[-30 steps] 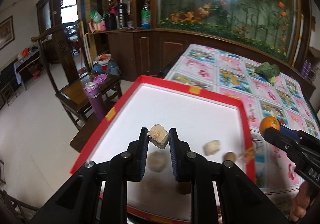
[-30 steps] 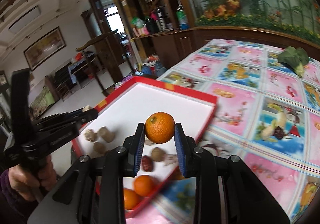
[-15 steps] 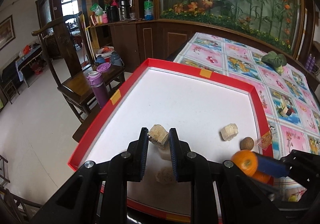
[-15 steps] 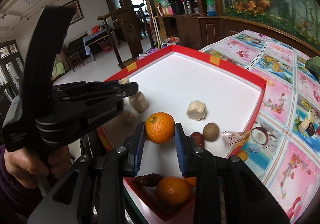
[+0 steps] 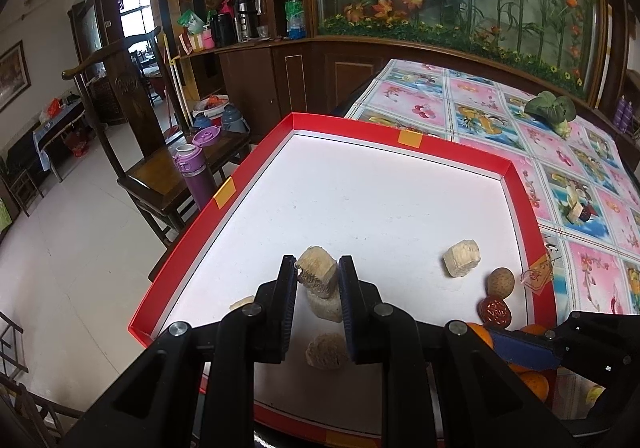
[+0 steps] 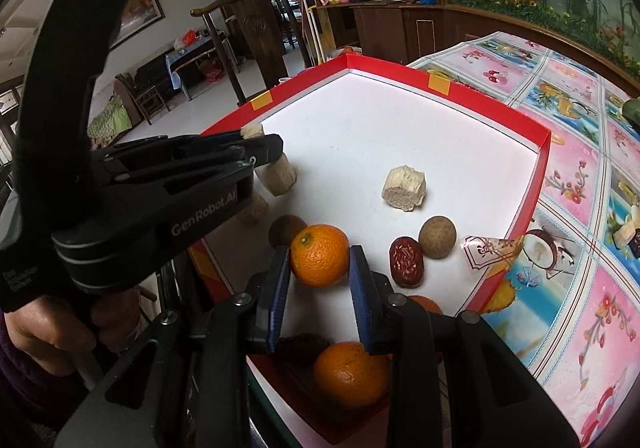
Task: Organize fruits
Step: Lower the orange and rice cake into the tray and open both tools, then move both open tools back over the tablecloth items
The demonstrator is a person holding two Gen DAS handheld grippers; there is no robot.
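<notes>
Right wrist view: orange (image 6: 319, 261) clamped between right claw (image 6: 320, 272) fingers.

The tray's (image 5: 256, 172) far half lies open; beige chunks (image 5: 461, 258), seemingly loose, crowd the near edge.

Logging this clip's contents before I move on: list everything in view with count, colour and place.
tray: one, red rim, white floor, on table
beige chunks: five, one held, rest on tray floor
oranges: at least three, one held, others at tray's near corner
red dates: one red on tray; a darker one near front
brown round fruits: two, on tray
tablecloth: one, pink and blue patterned
green vegetable: one, far on the tablecloth
purple flask: one, on wooden chair
left gripper: black, shut on chunk
right gripper: blue fingers, holding orange
</notes>
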